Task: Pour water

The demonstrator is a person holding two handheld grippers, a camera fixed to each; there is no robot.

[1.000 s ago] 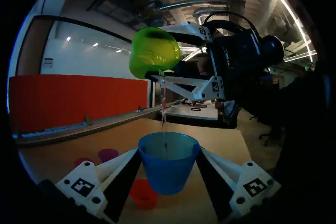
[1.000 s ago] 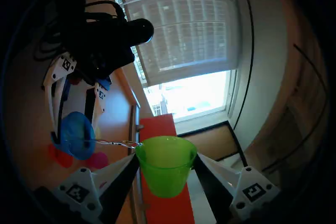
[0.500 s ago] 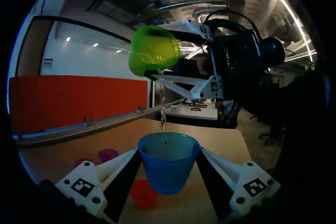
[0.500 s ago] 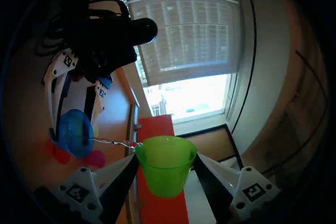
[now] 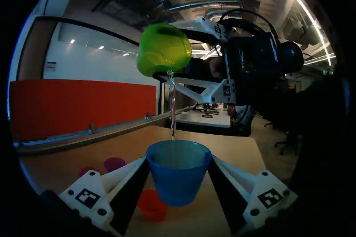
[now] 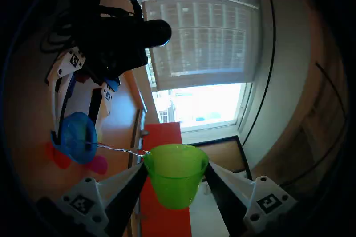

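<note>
In the left gripper view my left gripper (image 5: 178, 183) is shut on an upright blue cup (image 5: 179, 172) held above the wooden table (image 5: 231, 146). Above it the right gripper (image 5: 178, 54) holds a green cup (image 5: 163, 54) tipped over, and a thin stream of water (image 5: 172, 112) falls from its rim into the blue cup. In the right gripper view my right gripper (image 6: 176, 188) is shut on the green cup (image 6: 175, 181). The water stream (image 6: 118, 149) runs from its lip to the blue cup (image 6: 75, 137), which sits between the left gripper's fingers (image 6: 60, 94).
On the table lie a red cup (image 5: 151, 203) and two pink cups (image 5: 115, 163) near the left gripper's fingers. An orange panel (image 5: 80, 106) and a rail border the table's far side. A bright window (image 6: 198, 103) with blinds fills the background of the right gripper view.
The green cup has tipped a little further and shifted slightly right and up. Water keeps streaming into the blue cup, which has stayed put.
</note>
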